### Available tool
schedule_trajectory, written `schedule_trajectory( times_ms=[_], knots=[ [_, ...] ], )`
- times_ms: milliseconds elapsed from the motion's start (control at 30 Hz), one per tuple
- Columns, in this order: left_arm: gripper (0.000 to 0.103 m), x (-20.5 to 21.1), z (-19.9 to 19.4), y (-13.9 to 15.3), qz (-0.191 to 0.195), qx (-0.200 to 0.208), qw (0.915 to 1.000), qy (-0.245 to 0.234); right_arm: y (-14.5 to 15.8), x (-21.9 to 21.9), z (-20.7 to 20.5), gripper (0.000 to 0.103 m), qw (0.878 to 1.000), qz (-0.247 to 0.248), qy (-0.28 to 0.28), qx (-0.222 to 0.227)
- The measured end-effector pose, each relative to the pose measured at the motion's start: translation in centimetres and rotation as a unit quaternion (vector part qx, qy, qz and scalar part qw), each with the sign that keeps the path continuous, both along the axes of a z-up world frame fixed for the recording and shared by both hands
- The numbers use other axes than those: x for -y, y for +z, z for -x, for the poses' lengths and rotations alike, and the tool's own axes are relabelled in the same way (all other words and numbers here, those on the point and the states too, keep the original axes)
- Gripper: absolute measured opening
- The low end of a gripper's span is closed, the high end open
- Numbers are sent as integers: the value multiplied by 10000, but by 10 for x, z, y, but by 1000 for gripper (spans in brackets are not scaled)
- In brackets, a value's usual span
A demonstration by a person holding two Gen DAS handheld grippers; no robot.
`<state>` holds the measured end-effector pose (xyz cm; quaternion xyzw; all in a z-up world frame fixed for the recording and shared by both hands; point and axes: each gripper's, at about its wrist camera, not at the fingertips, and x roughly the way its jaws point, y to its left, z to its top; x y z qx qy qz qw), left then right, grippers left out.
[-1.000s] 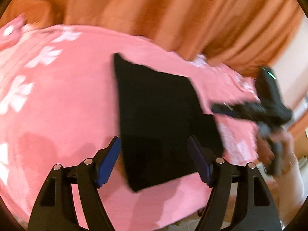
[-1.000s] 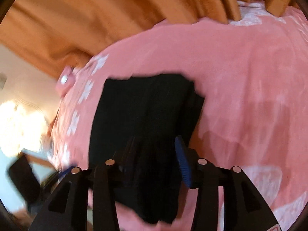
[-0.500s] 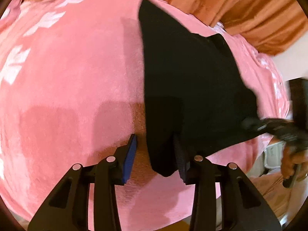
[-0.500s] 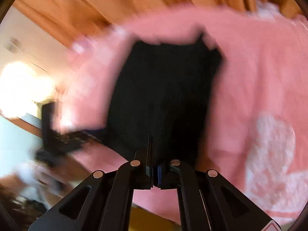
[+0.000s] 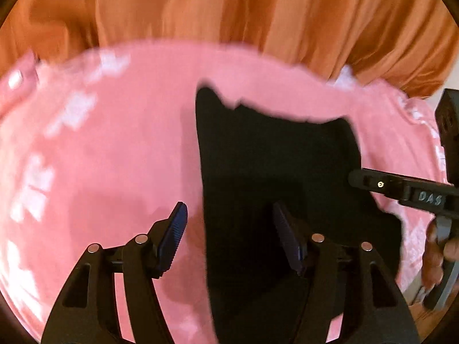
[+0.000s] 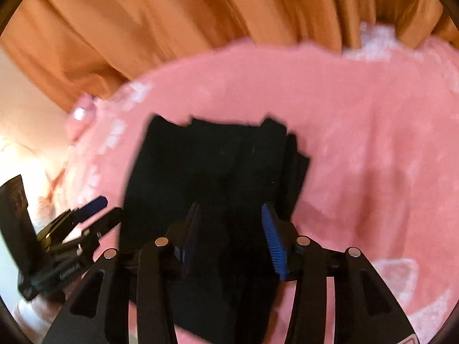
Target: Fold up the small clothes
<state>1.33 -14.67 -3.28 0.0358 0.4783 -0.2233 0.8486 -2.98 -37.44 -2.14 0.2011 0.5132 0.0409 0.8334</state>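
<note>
Black garment (image 5: 275, 172) folded on pink blanket (image 5: 114, 149), edges blurry; both hand-held grippers (image 5: 232, 238) (image 6: 232, 238) wide apart.

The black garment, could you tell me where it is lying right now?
The black garment lies on the pink blanket, right of centre in the left wrist view, before the orange curtain.

Black skeletal tongs (image 5: 233, 235) with blue ribbed pads (image 6: 272, 243); silver pivot screws; pale "DAS" lettering; bare-skinned hand (image 5: 436, 255)
</note>
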Motion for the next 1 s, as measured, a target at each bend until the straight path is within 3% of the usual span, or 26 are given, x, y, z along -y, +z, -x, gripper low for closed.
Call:
schedule_trajectory(
  times_ms=[100,167,200,233,267,333,400,500,567,600,767,800,867,900,933,1000],
  knots=[
    [59,3,0,-7,-113,37,9999,71,33,-6,19,2,9978,-62,-4,659],
    [60,4,3,-3,-159,128,9998,20,41,-1,25,2,9964,147,-60,833],
    [60,4,5,-3,-184,185,9997,-4,30,4,21,2,9976,220,-102,648],
    [60,5,6,-5,-241,212,9995,-16,-1,12,15,2,9995,275,-147,74],
    [60,7,7,-6,-283,234,9993,-63,-19,15,13,1,9995,197,-169,-166],
    [60,8,8,-7,-363,299,9989,-59,-22,17,21,1,9996,69,-276,-18],
    [60,9,11,-3,-415,331,9986,-62,1,12,36,5,9994,247,-161,186],
    [60,7,14,-1,-438,310,9985,-58,24,9,61,16,9991,-4,-51,416],
    [60,5,19,0,-450,344,9984,-61,22,6,75,34,9993,-123,-72,353],
    [60,5,21,1,-455,365,9983,-57,20,5,79,38,9995,-151,-50,283],
    [62,-7,43,6,-416,220,9988,-98,-3,-18,77,39,9995,-2,318,-51],
    [64,-9,47,5,-361,107,9992,-151,-7,-18,79,39,9994,-21,326,-85],
    [78,-15,53,0,-225,-266,9990,-274,-8,-19,85,27,9994,-39,331,-13],
    [78,-17,55,-4,-160,-420,9984,-330,-7,-21,87,21,9993,-63,355,40],
    [77,-19,57,-10,-141,-550,9977,-379,-4,-22,89,2,9992,-107,380,67],
    [64,-26,59,-26,-274,-798,9956,-399,2,-20,98,3,9991,-156,378,150]
  ],
)
